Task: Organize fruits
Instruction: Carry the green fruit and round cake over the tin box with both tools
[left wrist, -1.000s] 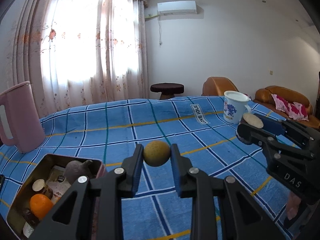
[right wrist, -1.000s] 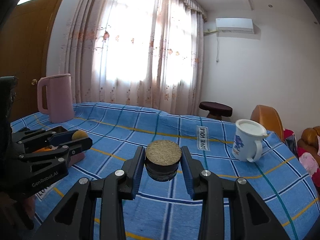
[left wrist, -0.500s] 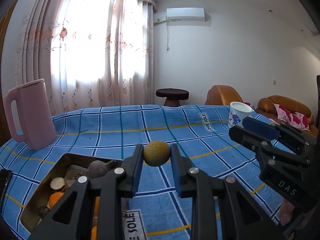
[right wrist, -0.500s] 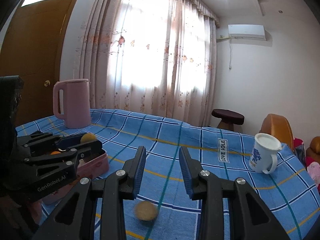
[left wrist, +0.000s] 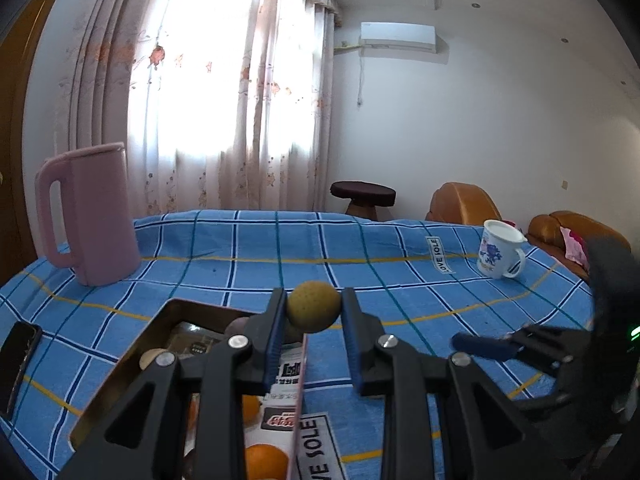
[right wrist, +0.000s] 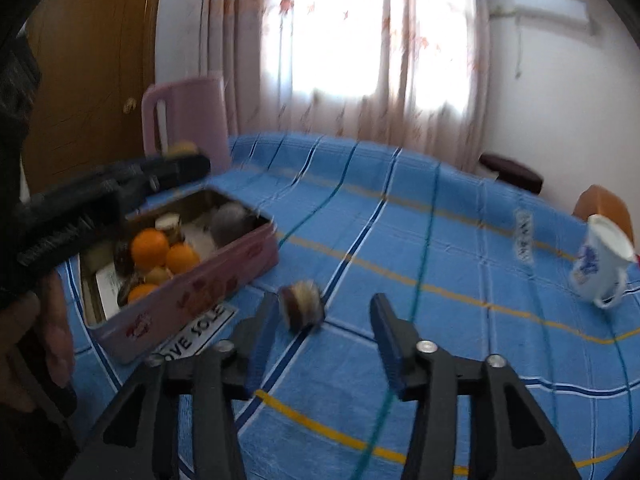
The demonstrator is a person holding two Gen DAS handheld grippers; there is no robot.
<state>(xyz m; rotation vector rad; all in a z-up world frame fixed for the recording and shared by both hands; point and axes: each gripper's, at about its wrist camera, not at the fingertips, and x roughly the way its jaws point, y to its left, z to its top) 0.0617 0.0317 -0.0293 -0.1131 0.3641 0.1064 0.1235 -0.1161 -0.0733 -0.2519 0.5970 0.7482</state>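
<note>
Gripping a yellow fruit [left wrist: 314,306] over the tin [right wrist: 192,292], left gripper [left wrist: 314,312] risks overshooting; right gripper [right wrist: 324,320] gapes empty beside it.

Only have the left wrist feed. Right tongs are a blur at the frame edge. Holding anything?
Observer: No. The right tongs are open and empty.
Operator: Anything loose on the cloth?
Observer: Yes. A brown disc-shaped piece lies on the blue cloth, outside the pink tin, just ahead of the right tongs' left finger.
Operator: My left tongs and the yellow fruit they grip block the tin. What's in it?
Observer: At least three oranges, among other darker pieces too blurred to name.
</note>
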